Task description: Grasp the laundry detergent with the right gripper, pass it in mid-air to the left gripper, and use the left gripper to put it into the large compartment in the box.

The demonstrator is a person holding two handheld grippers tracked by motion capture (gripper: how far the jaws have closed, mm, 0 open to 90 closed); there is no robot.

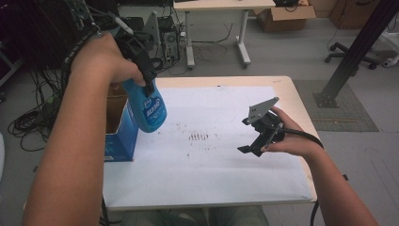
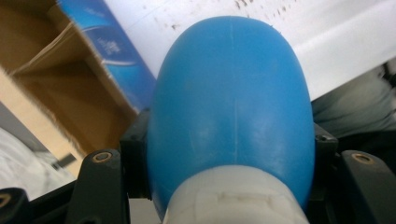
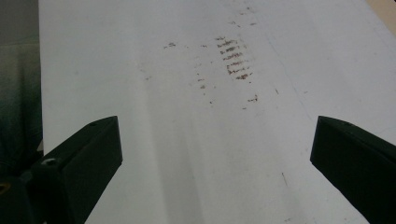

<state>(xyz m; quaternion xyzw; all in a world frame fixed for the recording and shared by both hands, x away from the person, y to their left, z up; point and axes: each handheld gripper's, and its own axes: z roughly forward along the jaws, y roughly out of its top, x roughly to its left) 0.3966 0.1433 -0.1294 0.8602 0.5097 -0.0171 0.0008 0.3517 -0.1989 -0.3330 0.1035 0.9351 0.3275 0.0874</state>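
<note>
A person works at a table (image 1: 301, 122) covered by a white sheet (image 1: 235, 165). The left gripper (image 1: 143, 70) is clamped on a blue spray bottle (image 1: 149, 109), gripping it by the neck. The bottle hangs tilted in the air above the table's left edge, likely just lifted from the open cardboard box (image 1: 120, 136) that stands there, ready to wet the brown marks (image 1: 198, 136) at the sheet's middle. The right gripper (image 1: 256, 143) hovers above the sheet's right side, jaws wide apart and empty, probably waiting to wipe. The bottle's nozzle and trigger are hidden behind the left hand (image 1: 101, 59), its label is too blurred to read, and the box's contents are out of sight.
</note>
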